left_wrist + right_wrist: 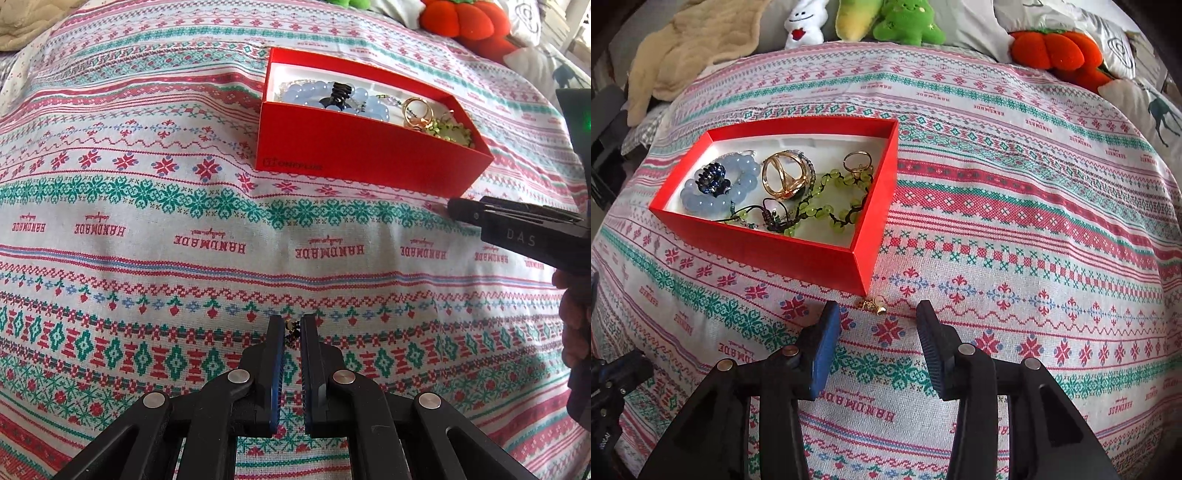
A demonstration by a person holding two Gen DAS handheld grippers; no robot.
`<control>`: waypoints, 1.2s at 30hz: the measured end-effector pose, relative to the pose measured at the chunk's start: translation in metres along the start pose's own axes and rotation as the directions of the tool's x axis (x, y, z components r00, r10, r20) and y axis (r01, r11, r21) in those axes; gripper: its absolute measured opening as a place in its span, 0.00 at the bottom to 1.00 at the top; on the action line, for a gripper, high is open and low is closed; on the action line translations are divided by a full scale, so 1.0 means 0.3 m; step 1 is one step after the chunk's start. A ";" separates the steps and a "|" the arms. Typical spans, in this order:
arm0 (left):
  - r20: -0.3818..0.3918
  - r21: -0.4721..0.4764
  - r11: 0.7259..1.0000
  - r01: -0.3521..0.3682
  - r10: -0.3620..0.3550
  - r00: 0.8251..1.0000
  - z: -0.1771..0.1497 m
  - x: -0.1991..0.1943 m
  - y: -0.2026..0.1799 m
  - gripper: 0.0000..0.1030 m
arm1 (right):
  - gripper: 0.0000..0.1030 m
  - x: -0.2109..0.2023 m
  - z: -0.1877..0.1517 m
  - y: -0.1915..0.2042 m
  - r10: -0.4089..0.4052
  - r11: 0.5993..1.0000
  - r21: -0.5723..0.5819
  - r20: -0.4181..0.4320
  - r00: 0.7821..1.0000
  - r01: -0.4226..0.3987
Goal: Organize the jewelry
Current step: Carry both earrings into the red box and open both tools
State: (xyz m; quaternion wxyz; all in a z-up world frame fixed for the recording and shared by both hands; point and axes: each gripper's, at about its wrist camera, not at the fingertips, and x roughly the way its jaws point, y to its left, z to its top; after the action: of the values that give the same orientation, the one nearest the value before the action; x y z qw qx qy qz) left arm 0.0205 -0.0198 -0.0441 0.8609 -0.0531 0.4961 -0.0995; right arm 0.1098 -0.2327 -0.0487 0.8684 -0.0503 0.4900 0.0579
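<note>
A red box (pixel 798 254) on the patterned bedspread holds a pale blue bead bracelet (pixel 738 184), gold rings (pixel 783 177) and a green bead string (pixel 831 210). A small gold charm (pixel 873 304) lies on the cloth just off the box's near corner. My right gripper (pixel 875 314) stands open just short of the charm, its fingers apart from it. My left gripper (pixel 291 326) is shut on a small gold and dark trinket (pixel 292 328) pinched at its tips. In the left wrist view the box (pixel 369 162) lies far ahead, with the right gripper (pixel 448 208) beside its near right corner.
Plush toys, among them an orange one (pixel 1056 51), a green one (pixel 908 26) and a white one (pixel 807 22), line the bed's far edge beside a beige blanket (pixel 687 48). A person's hand (pixel 576 325) shows at the right edge. The bedspread (pixel 1034 229) spreads wide right of the box.
</note>
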 end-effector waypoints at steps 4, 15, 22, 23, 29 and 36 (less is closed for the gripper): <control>0.000 -0.001 1.000 -0.002 0.002 1.000 -0.001 -0.002 0.005 0.03 | 0.26 -0.002 0.003 0.009 0.022 0.999 -0.027 0.003 1.000 -0.022; 0.004 0.002 1.000 -0.004 0.004 1.000 -0.009 -0.016 0.016 0.03 | 0.00 -0.063 -0.044 -0.016 0.109 0.994 -0.014 -0.021 0.994 -0.109; 0.009 -0.004 1.000 -0.002 0.002 1.000 -0.013 -0.022 -0.014 0.03 | 0.02 -0.106 -0.079 -0.025 0.138 0.990 -0.011 0.000 0.990 -0.138; 0.010 -0.002 1.000 -0.002 0.002 1.000 -0.010 -0.020 -0.016 0.03 | 0.04 -0.100 -0.075 -0.021 0.133 0.991 -0.006 -0.006 0.991 -0.133; 0.004 0.003 1.000 -0.003 0.003 1.000 -0.005 -0.009 -0.024 0.03 | 0.48 -0.054 -0.040 0.013 0.071 0.997 -0.015 0.000 0.997 -0.071; 0.002 0.007 1.000 -0.008 0.008 1.000 -0.002 -0.001 -0.015 0.03 | 0.29 0.001 -0.005 0.017 0.012 1.000 -0.020 0.016 1.000 -0.012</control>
State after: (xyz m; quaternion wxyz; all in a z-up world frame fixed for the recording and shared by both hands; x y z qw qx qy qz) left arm 0.0193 -0.0242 -0.0435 0.8618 -0.0482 0.4953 -0.0978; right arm 0.1081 -0.2278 -0.0499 0.8713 -0.0554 0.4828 0.0685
